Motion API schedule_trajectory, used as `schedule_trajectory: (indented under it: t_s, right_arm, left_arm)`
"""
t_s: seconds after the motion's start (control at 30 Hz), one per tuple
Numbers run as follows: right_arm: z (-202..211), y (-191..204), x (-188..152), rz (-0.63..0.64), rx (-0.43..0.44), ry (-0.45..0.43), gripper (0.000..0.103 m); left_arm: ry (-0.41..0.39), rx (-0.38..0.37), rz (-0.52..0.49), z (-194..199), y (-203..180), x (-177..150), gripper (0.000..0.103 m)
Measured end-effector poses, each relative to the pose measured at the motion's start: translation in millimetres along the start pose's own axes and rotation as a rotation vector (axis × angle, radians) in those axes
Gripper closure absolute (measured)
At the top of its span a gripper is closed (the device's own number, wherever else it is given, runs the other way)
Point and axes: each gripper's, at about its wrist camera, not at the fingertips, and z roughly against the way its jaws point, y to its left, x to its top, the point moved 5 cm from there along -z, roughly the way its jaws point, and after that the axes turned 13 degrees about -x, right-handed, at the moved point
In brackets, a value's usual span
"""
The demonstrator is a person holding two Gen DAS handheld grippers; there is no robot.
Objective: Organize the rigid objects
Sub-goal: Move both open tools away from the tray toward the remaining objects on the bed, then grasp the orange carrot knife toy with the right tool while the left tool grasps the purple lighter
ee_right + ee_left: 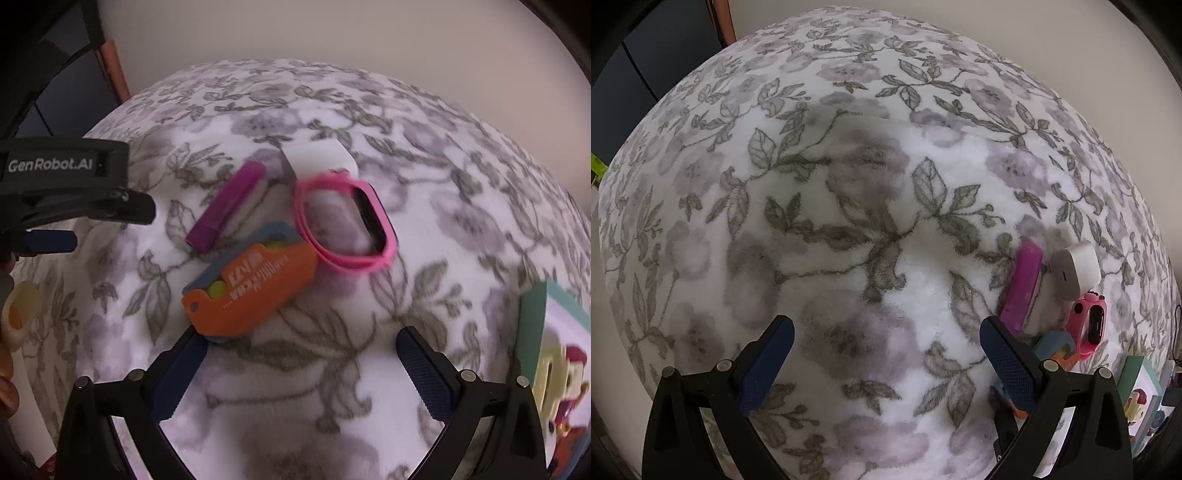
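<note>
Hovering, right gripper (299, 360): fingers (430, 373) are standing wide apart with nothing between them, above the floral blanket (424, 229); the left finger's tip is sitting just at the near edge of the orange toy.
Hovering, left gripper (886, 354): fingers (766, 363) are also spreading wide and gripping nothing, over a bare stretch of blanket (849, 166); the objects are lying off to its right.
Left gripper seen from the right wrist (74, 192): its black body marked "GenRobot.AI" is reaching in from the left edge, with one blue finger pad (50, 240) showing.
Nearest object: an orange toy (255, 291) with white lettering is lying tilted on a blue-grey piece, yellow-green dots showing at its edge; in the left view it is peeking out behind the right finger (1058, 347).
Next back: a pink wristband watch (347, 221) with a dark oval screen is resting just right of the orange toy, touching it or nearly so (1087, 325).
Beside it: a magenta stick-shaped object (225, 206) is lying diagonally, left of the watch (1023, 284).
Farthest: a white charger block (319, 157) is sitting behind the watch, just beside the magenta stick (1075, 267).
Right edge: a teal-rimmed picture box (554, 350) is lying near the right finger, partly cut off (1141, 402).
Focus: the right wrist view is blurring somewhat.
</note>
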Motion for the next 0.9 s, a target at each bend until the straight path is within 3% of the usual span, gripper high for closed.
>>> schedule_trajectory:
  t_s: [0.3,0.6,0.9]
  right_arm:
    - [-8,13,23,-0.01,0.032,-0.046,0.0]
    - [-1,22,25,-0.039,0.074,-0.042,0.0]
    - [-3,44,28,0.061,0.056,-0.084,0.0]
  left_arm:
    - [-0.02,-0.04,0.005,-11,-5,10,0.003]
    - [-0.04,-0.044,0.046,-14,1,14,0.003]
    - [-0.035,-0.045,0.045,-18,4,4,0.003]
